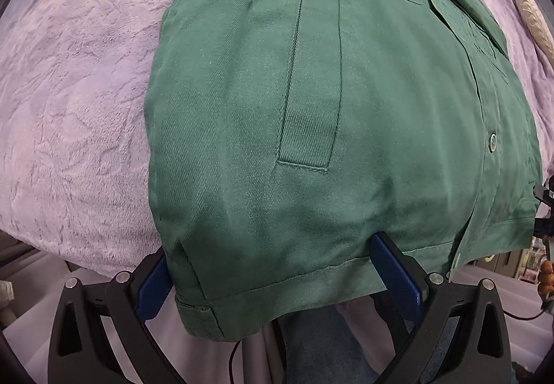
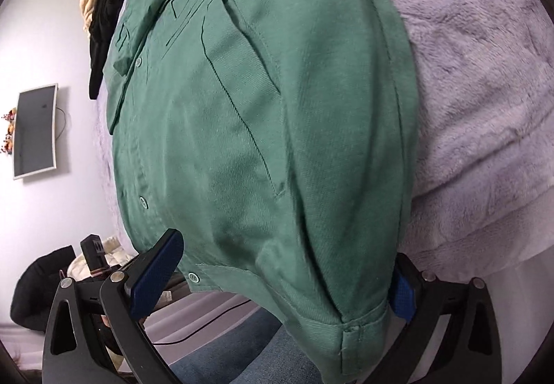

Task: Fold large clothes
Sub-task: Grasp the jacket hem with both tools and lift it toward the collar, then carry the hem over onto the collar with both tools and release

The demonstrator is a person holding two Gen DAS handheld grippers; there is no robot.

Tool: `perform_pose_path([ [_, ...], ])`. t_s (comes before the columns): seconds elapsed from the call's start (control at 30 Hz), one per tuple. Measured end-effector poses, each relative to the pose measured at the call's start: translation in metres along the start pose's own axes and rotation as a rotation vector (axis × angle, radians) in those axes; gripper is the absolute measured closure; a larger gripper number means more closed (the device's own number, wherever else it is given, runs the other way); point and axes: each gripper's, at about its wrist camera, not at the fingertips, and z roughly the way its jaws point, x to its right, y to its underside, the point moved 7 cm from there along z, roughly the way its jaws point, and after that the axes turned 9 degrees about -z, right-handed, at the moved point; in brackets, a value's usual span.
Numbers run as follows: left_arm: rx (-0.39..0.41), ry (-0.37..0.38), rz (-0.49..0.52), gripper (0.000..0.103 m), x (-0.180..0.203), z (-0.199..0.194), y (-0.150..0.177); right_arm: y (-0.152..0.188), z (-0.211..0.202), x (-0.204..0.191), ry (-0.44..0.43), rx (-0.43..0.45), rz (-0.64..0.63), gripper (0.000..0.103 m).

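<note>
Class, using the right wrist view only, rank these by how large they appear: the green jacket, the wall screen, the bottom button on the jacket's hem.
1. green jacket
2. wall screen, though it is farther from the camera, so its true size stays unsure
3. hem button

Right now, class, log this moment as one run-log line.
stage: hem approach | garment: green jacket flat on purple blanket | left gripper: open, straddling hem | right gripper: open, straddling hem

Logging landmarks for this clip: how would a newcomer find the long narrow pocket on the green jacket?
Start at the fluffy lilac blanket covering the bed; the green jacket lies on it, hem hanging over the near edge. On the front panel left of the buttoned placket is the pocket: a long, narrow stitched welt running lengthwise, unlike the flapped chest pockets farther up.
</note>
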Motion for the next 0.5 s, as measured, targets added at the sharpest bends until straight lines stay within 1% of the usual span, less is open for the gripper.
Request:
perform_pose_path([
  [0.23,0.007,-0.009,-0.002,0.0,0.007,0.005,0.003,0.0,-0.003,0.005,0.014,-0.01,0.015,0.0],
  [0.27,0.004,-0.01,0.0,0.0,0.008,0.005,0.003,0.0,-0.003,0.005,0.02,-0.016,0.023,0.001],
  [0.3,0.001,-0.01,-0.001,0.0,0.009,0.005,0.004,0.0,-0.003,0.005,0.025,-0.022,0.029,0.005],
  [0.37,0.0,-0.008,-0.008,0.0,0.013,0.008,0.002,0.002,-0.004,0.002,0.037,-0.044,0.022,0.047],
  [0.4,0.001,-0.006,-0.015,0.003,0.013,0.007,0.001,0.003,-0.007,-0.001,0.018,-0.052,0.018,0.078],
  [0.43,0.008,-0.011,-0.019,0.015,0.01,0.005,-0.001,0.004,-0.01,-0.006,-0.021,-0.045,0.021,0.084],
  [0.47,0.01,-0.018,-0.019,0.022,0.008,0.003,-0.002,0.003,-0.014,-0.011,-0.067,-0.035,0.021,0.087],
  [0.5,0.007,-0.01,-0.016,0.039,0.005,-0.001,-0.004,0.002,-0.019,-0.018,-0.115,-0.025,0.022,0.09],
])
